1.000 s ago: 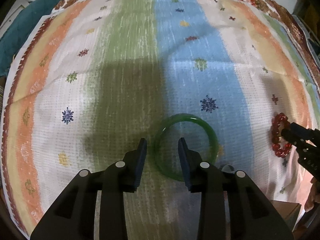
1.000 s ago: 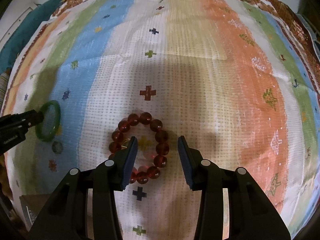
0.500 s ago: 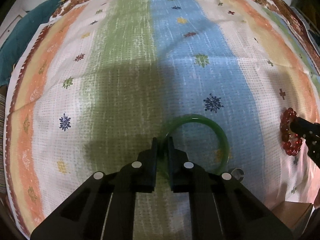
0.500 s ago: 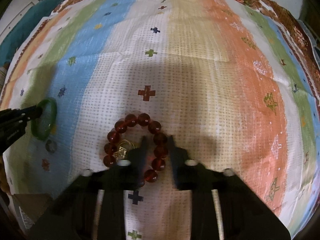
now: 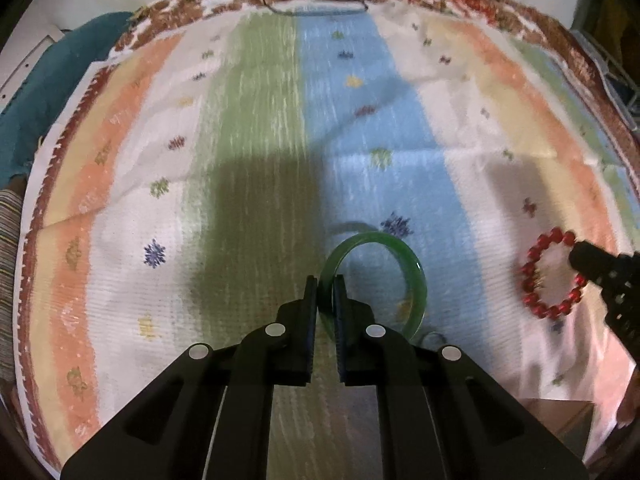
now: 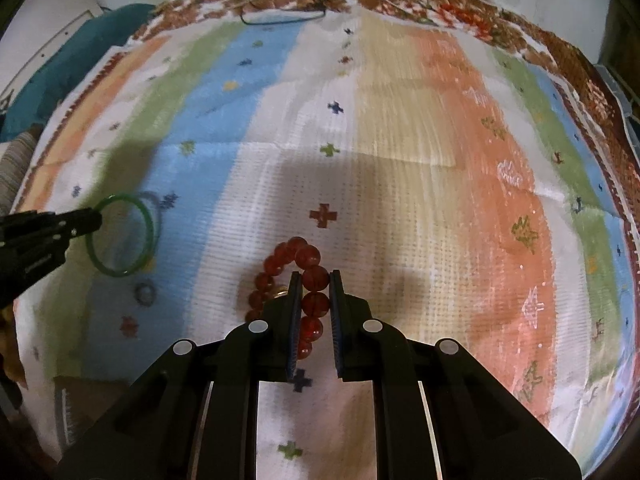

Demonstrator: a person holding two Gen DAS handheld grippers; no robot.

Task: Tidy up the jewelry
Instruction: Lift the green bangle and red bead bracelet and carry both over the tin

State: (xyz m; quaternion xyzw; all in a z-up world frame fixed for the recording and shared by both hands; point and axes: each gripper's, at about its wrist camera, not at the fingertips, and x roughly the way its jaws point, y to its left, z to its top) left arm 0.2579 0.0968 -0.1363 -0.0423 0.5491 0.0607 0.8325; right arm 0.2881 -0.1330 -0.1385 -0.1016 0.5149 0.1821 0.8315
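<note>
My left gripper (image 5: 326, 282) is shut on the near-left rim of a green bangle (image 5: 416, 276) and holds it lifted off the striped cloth (image 5: 256, 152); its shadow lies behind it. The bangle also shows in the right wrist view (image 6: 149, 226). My right gripper (image 6: 315, 280) is shut on the red bead bracelet (image 6: 308, 258), raised above the cloth. The bracelet hangs from the right gripper in the left wrist view (image 5: 552, 312).
A small dark ring (image 6: 145, 293) lies on the blue stripe near the bangle. A thin dark cord necklace (image 6: 280, 21) lies at the cloth's far edge. A teal cloth (image 5: 44, 92) sits off the far left. A brown box corner (image 5: 560, 416) is at the near right.
Both grippers closed, left on the bangle and right on the bead bracelet, then lifted them off the cloth. The bangle now stands tilted up.
</note>
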